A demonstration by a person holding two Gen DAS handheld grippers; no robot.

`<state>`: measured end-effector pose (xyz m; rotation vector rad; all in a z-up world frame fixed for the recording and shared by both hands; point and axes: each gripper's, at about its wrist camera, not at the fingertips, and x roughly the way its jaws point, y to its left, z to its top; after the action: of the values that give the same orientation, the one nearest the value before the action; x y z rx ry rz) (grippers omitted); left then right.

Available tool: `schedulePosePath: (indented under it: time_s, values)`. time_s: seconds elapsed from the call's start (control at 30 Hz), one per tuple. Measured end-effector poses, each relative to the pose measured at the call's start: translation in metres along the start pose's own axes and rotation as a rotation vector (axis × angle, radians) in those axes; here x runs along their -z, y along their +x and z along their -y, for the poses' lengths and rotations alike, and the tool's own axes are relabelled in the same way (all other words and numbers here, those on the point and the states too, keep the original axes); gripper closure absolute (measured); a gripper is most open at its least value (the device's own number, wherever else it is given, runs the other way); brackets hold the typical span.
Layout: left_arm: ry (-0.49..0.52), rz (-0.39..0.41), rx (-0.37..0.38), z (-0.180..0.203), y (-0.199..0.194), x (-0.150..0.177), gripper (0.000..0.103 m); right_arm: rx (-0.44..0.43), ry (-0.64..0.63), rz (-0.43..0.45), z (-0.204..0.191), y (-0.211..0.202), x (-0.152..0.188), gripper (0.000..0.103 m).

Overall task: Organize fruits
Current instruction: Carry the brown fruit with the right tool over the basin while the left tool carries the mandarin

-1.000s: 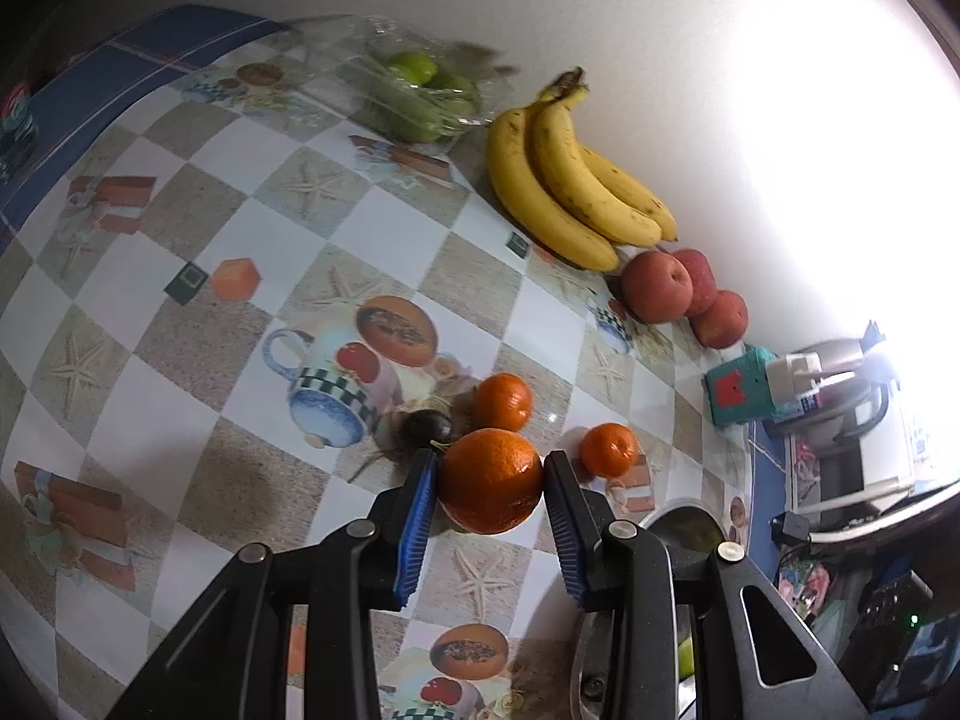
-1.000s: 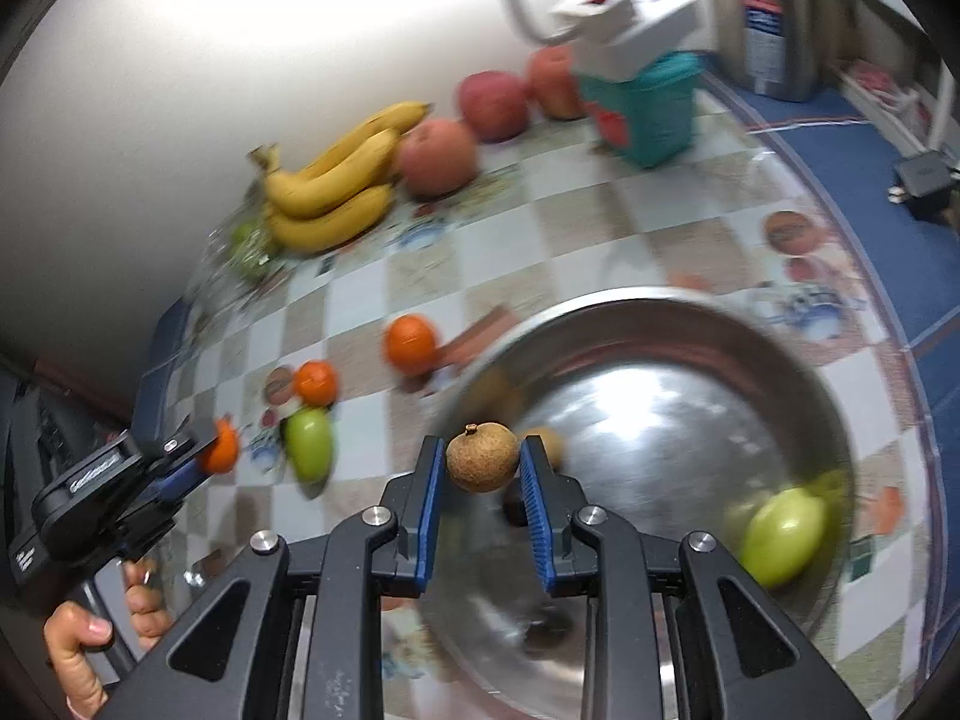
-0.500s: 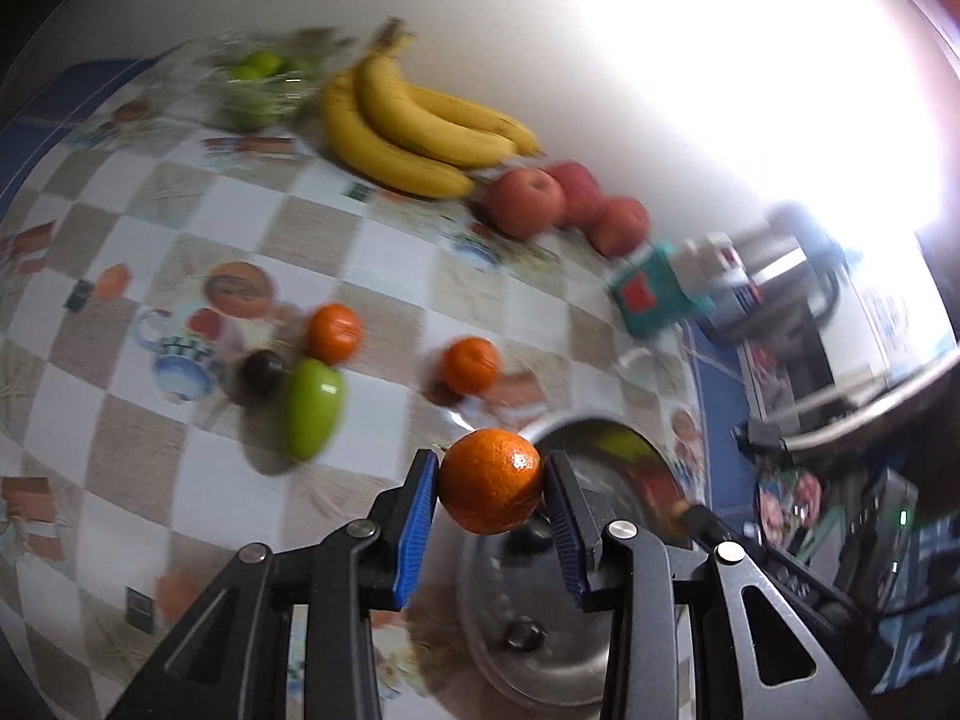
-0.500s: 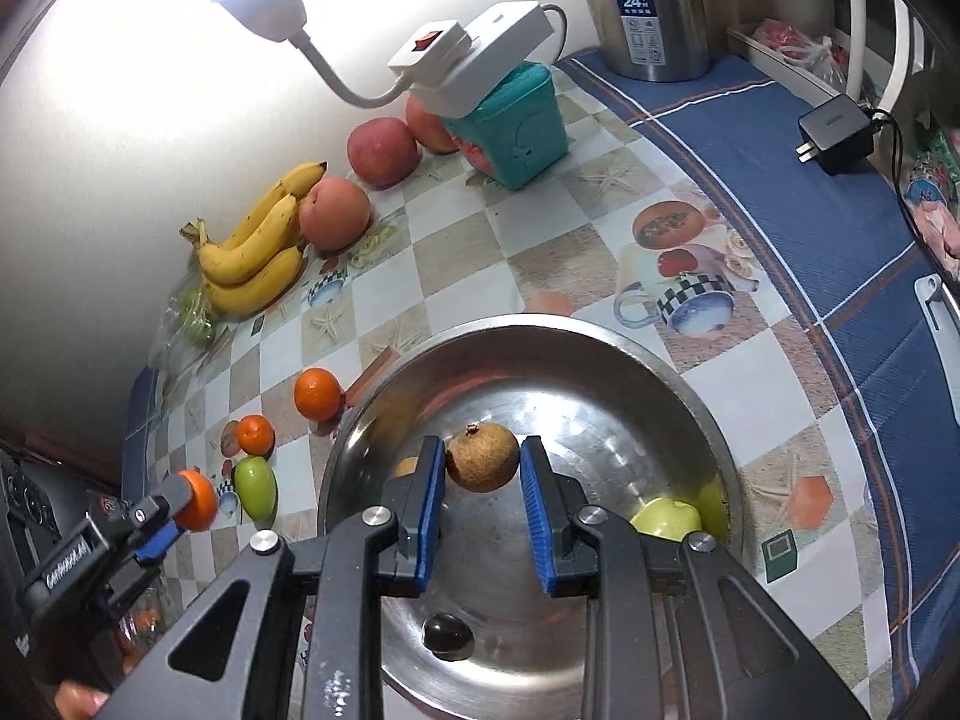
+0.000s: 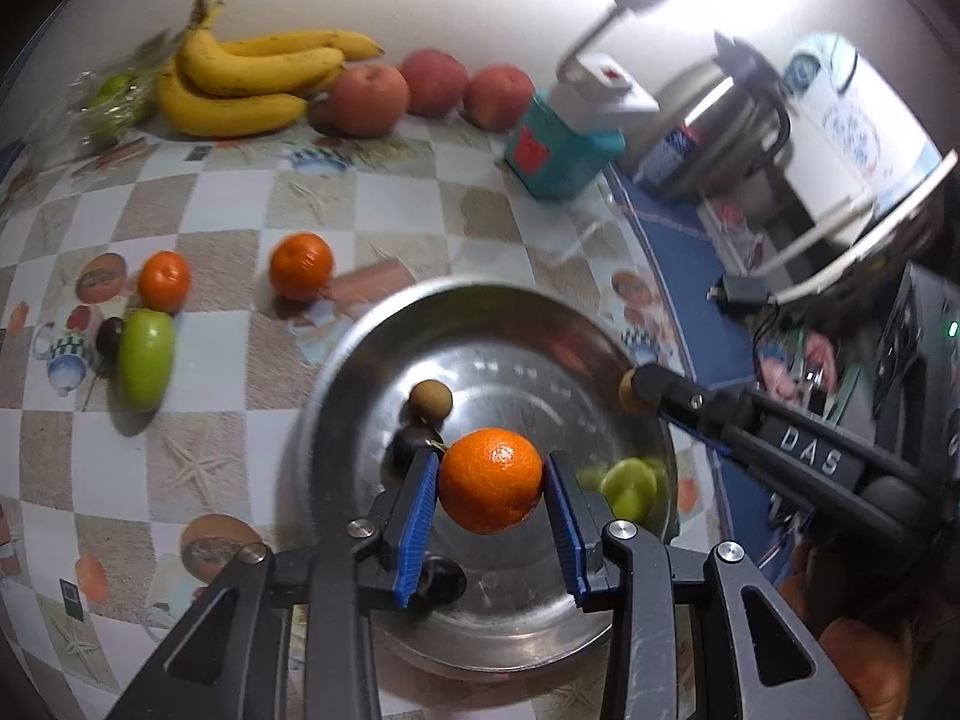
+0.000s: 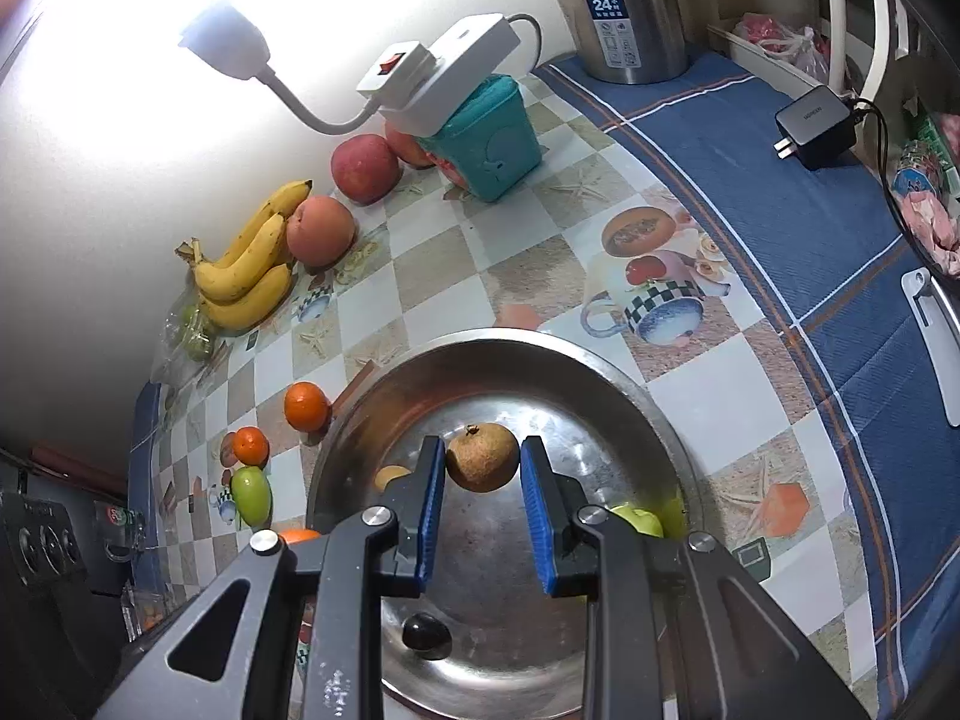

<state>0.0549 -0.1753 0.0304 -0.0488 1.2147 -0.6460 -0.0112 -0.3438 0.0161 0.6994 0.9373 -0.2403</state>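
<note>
My left gripper [image 5: 489, 480] is shut on an orange [image 5: 491, 478] and holds it above the steel bowl [image 5: 360, 336]. My right gripper [image 6: 483, 468] is shut on a brown round fruit [image 6: 482, 456], also above the bowl [image 6: 654, 414]; it shows in the left wrist view [image 5: 627, 390] too. In the bowl lie a brown fruit [image 5: 429, 399], dark plums [image 6: 426, 633] and green fruits [image 5: 627, 483]. On the cloth left of the bowl lie two oranges [image 5: 300, 265] [image 5: 164, 281], a green fruit [image 5: 145, 357] and a dark plum [image 5: 109, 333].
Bananas [image 5: 252, 78], three red apples [image 5: 369, 99] and bagged green fruit [image 5: 111, 99] line the wall. A teal box [image 6: 489, 141] carries a white power strip with a lamp [image 6: 222, 42]. A steel kettle [image 6: 624, 6] and a charger [image 6: 813, 123] are at the right.
My left gripper carried the orange from the cloth to above the bowl. My right gripper kept the brown fruit and moved over the bowl's middle.
</note>
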Motion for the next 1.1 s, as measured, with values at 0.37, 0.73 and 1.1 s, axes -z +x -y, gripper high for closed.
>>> schedulePosePath:
  time_s: [0.37,0.73,1.1]
  values:
    - [0.048,-0.058,-0.066,0.007,0.027,0.01,0.064,0.033,-0.007,-0.068,0.011,0.028,0.006,0.076]
    - [0.059,-0.085,-0.091,0.006,0.039,0.011,0.064,0.047,-0.025,-0.107,0.009,0.042,0.008,0.076]
    - [0.065,-0.095,-0.094,0.008,0.045,0.013,0.064,0.063,-0.039,-0.137,0.007,0.05,0.01,0.076]
